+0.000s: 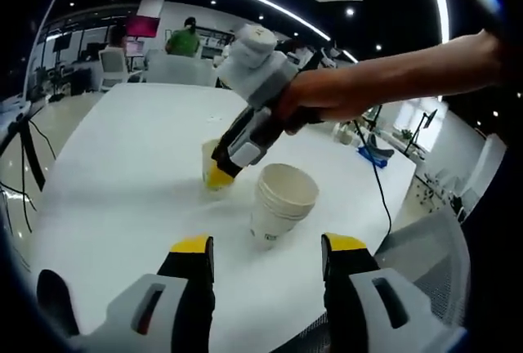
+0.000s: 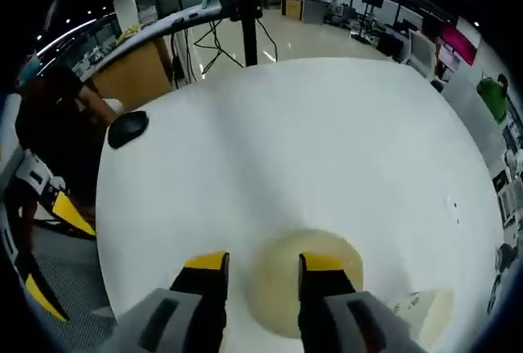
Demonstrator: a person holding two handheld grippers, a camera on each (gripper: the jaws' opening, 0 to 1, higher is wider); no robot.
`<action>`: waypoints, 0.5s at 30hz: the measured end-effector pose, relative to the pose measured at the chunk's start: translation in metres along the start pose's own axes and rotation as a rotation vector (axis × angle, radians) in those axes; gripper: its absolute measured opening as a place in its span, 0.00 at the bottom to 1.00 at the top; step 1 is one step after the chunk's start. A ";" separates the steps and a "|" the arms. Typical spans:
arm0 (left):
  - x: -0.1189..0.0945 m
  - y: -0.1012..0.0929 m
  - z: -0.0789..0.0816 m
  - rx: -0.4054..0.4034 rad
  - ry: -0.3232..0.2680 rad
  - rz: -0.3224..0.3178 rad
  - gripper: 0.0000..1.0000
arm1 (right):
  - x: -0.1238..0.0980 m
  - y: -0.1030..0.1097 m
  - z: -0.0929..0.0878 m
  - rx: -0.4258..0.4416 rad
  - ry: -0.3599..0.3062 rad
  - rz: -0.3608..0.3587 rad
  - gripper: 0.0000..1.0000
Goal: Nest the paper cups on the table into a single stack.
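A white round table [image 1: 122, 173] carries a single paper cup [image 1: 211, 159] and, just beside it, a stack of nested cups [image 1: 282, 199]; both stand upright with mouths up. In the left gripper view, the right tool [image 1: 219, 175] reaches down at the single cup, its yellow tips at the cup's near wall and rim; a person's hand [image 1: 323, 100] holds it from the right. In the right gripper view, the right tool [image 2: 261, 265] has its jaws apart, with one jaw over the cup's open mouth [image 2: 282, 288] and the other outside the wall, so the rim lies between them; whether the pads already touch the paper cannot be told. The left tool [image 1: 267, 248] hangs open and empty near the table edge, short of the stack. The step in hand appears to be the pickup of the lone cup for nesting. To do it well, close gently on the wall just below the rim, since thin paper will likely crumple or go oval under a hard pinch; lift straight up until clear of the table, carry the cup over the stack, align the base with the top mouth, and lower it vertically. The left tool could steady the stack, which may tip if struck sideways.
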State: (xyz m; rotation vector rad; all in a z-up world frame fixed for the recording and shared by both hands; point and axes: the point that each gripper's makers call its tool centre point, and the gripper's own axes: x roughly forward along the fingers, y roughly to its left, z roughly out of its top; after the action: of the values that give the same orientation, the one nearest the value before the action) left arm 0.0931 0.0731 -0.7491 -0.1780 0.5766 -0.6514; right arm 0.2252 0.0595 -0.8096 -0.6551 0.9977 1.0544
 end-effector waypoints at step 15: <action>0.001 -0.001 0.000 -0.016 -0.013 0.001 0.50 | 0.004 0.001 -0.004 -0.090 0.037 -0.002 0.00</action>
State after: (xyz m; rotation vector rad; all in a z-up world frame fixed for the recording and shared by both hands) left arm 0.0933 0.0720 -0.7490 -0.1971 0.5698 -0.6446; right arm 0.2233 0.0582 -0.8147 -0.7511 0.9854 1.0941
